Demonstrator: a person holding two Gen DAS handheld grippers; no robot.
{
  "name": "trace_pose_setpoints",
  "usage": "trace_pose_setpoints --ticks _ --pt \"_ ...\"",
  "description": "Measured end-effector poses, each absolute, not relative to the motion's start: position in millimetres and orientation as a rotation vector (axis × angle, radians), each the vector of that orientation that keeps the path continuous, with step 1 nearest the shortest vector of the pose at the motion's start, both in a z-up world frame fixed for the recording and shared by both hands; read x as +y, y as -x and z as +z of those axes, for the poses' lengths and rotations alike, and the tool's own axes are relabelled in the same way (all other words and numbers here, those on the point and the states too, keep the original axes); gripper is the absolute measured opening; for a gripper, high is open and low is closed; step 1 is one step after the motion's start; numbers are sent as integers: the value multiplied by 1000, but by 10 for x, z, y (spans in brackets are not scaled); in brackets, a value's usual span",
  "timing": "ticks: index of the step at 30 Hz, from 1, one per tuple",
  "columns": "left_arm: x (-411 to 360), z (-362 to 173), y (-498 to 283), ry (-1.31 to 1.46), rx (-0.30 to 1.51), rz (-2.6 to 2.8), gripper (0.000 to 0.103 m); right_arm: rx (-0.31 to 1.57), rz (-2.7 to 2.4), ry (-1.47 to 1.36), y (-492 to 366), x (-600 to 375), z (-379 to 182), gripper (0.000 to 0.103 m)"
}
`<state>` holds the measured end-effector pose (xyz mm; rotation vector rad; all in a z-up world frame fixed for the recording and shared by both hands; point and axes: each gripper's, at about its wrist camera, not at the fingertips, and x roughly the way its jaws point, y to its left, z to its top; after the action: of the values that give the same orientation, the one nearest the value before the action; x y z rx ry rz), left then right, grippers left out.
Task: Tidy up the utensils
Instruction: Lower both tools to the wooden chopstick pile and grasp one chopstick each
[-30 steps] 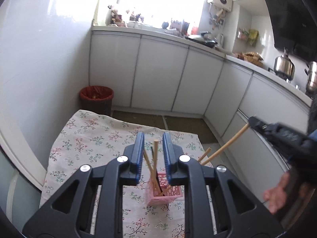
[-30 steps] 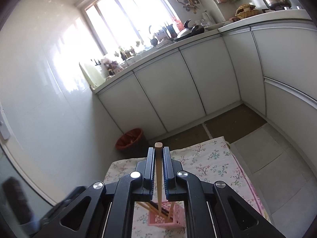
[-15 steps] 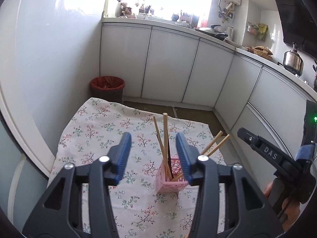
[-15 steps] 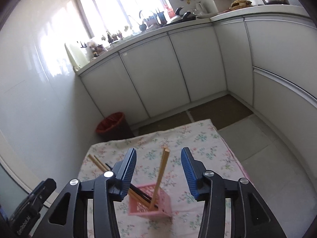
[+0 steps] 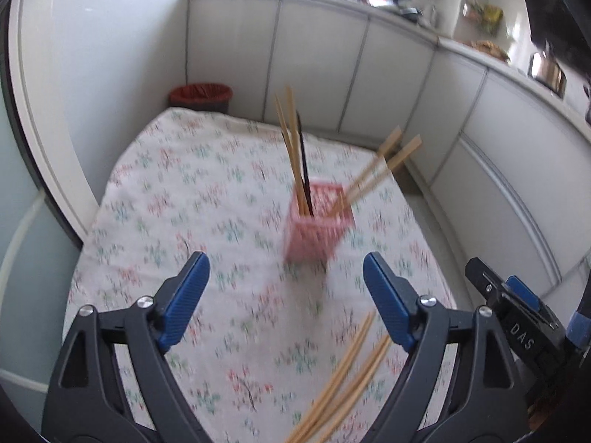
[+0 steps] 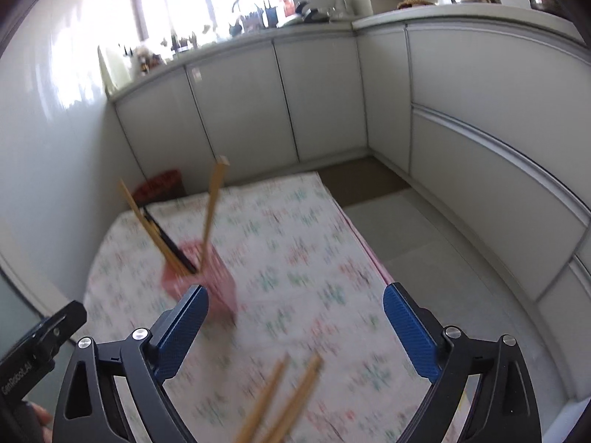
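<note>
The table [image 5: 207, 199], under a flowered cloth, carries a pink basket [image 5: 317, 221] near its middle holding several chopsticks [image 5: 295, 155], some upright, some leaning out. Both the left gripper [image 5: 284, 288] and right gripper [image 6: 295, 317] have just been opening; their fingers stand wide, empty. Loose chopsticks [image 5: 343, 380] lie nearer; picking them up looks next.

Your way over the floral cloth [image 5: 192, 199] is open to the left and in front of the pink holder [image 5: 317, 229]. Its chopsticks [image 5: 295, 147] splay up and rightward, and loose chopsticks [image 5: 343, 376] lie near you.
</note>
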<state>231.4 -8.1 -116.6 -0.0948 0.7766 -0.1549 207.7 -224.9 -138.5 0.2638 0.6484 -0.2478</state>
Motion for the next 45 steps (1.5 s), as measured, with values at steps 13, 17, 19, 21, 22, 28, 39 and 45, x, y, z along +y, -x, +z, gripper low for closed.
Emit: trace_pose_setpoints --ticks 13,17,19,21,22,28,39,45 --pt "-904 -1939 -2421 -90 1134 -318 85 921 -278 -474 -1113 -2896 -2251 97" --pt "-1107 -2194 -2626 -112 1204 -286 85 913 -285 -494 -1074 -2985 -2272 97" --pt "-1150 -2297 -2746 -96 1251 -272 75 908 -278 -515 -1068 -3037 -2266 97" --pt "-1190 -2378 -2839 -110 1285 -247 58 905 -275 -525 -1068 -3073 -2262 97" --pt "-1209 -2416 -2880 -116 1301 -241 57 906 -270 -532 -1091 -3085 -2273 97" --pt "-1286 -2563 -2988 -139 1341 -237 50 920 -232 -565 -1113 -3097 -2269 97" --pt "-1423 -2706 -2985 -233 1347 -247 39 930 -234 -592 -1137 -3117 -2298 97" --pt "-1517 -2700 -2975 -239 1369 -293 9 944 -245 -575 -1156 -3101 -2328 97"
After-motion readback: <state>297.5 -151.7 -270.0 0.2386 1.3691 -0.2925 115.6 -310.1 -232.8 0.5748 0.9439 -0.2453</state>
